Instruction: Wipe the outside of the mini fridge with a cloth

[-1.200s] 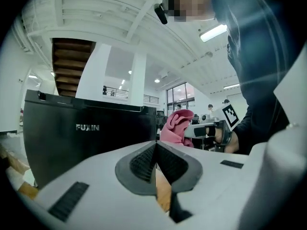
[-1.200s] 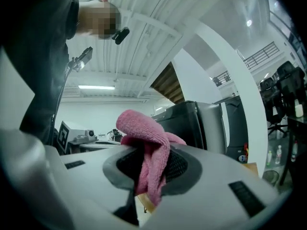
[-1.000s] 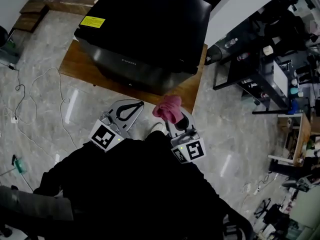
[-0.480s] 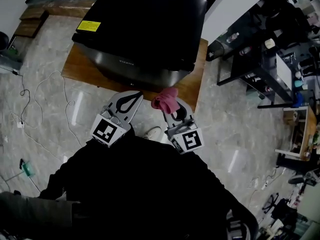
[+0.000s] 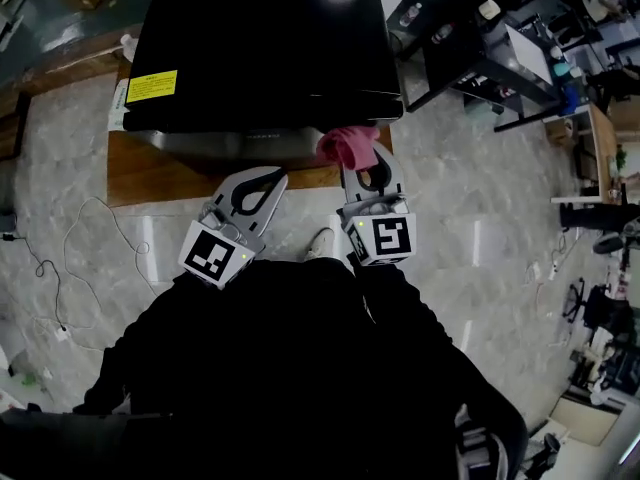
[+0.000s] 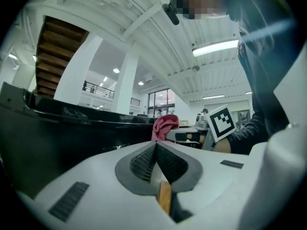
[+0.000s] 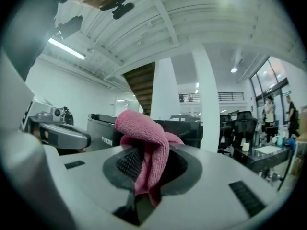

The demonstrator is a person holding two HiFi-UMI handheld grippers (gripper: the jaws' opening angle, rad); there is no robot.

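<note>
The black mini fridge [image 5: 255, 53] stands on a low wooden board [image 5: 150, 173], with a yellow label [image 5: 152, 86] on its top. My right gripper [image 5: 362, 164] is shut on a pink cloth [image 5: 346, 145], which sits just off the fridge's front right corner. From the right gripper view the cloth [image 7: 144, 143] bunches between the jaws, and the fridge [image 7: 177, 128] lies straight ahead. My left gripper [image 5: 262, 180] is shut with nothing in it, pointing at the fridge's front. In the left gripper view the fridge [image 6: 62, 138] fills the left side and the pink cloth [image 6: 164, 124] shows beyond.
A black metal rack [image 5: 480, 48] with bottles stands right of the fridge. White cables [image 5: 70, 238] trail over the marble floor at the left. A wooden desk [image 5: 600, 158] stands at the far right. My dark-sleeved arms fill the lower middle of the head view.
The head view has swung so the fridge now sits straight ahead and closer. My right gripper has carried the pink cloth up to the fridge's front right corner. The left gripper has followed.
</note>
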